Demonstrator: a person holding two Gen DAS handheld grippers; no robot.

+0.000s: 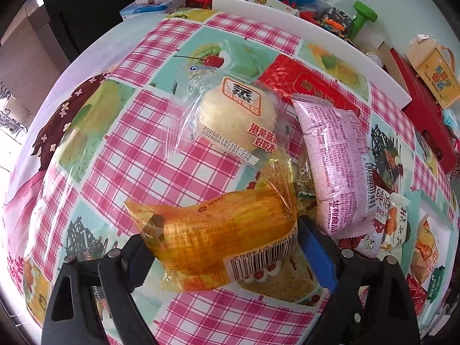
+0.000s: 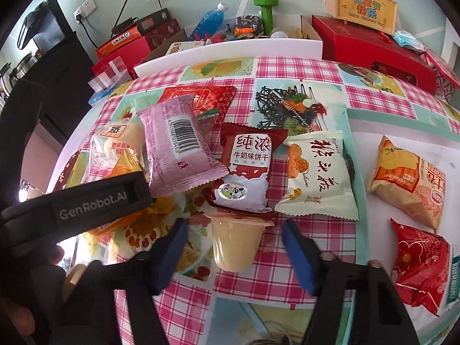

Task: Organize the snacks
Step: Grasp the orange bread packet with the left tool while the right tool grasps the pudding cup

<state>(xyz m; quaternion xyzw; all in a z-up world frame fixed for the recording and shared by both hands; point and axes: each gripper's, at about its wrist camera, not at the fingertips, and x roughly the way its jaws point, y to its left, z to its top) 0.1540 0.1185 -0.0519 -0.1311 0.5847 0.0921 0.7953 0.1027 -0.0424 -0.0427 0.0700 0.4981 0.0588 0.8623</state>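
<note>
Left wrist view: left gripper (image 1: pixel 227 241) is clamped across the orange-wrapped cake (image 1: pixel 218 235), lower centre of frame, jaws narrowed onto both sides of the pack. The wrapper looks raised off the checked tablecloth (image 1: pixel 129 149) — likely held mid-body so the slack film doesn't slip. Above it, mid-frame, lie the steamed cake pack (image 1: pixel 230 115) and, to its right, the pink packet (image 1: pixel 336 166), with a red sachet (image 1: pixel 290 83) behind them. Snacks seem to be gathered here by type.

Right wrist view: right gripper (image 2: pixel 234 254) holds nothing — jaws spread wide either side of the jelly cup (image 2: pixel 237 240) at lower centre, pads clear of it. The cup lies on its side, lid toward the pile, so a grip across the body looks the sensible approach. Milk biscuit pack (image 2: pixel 247 169) and white pastry pack (image 2: pixel 319 175) sit just beyond the cup; two more packs lie apart at right of frame.
</note>
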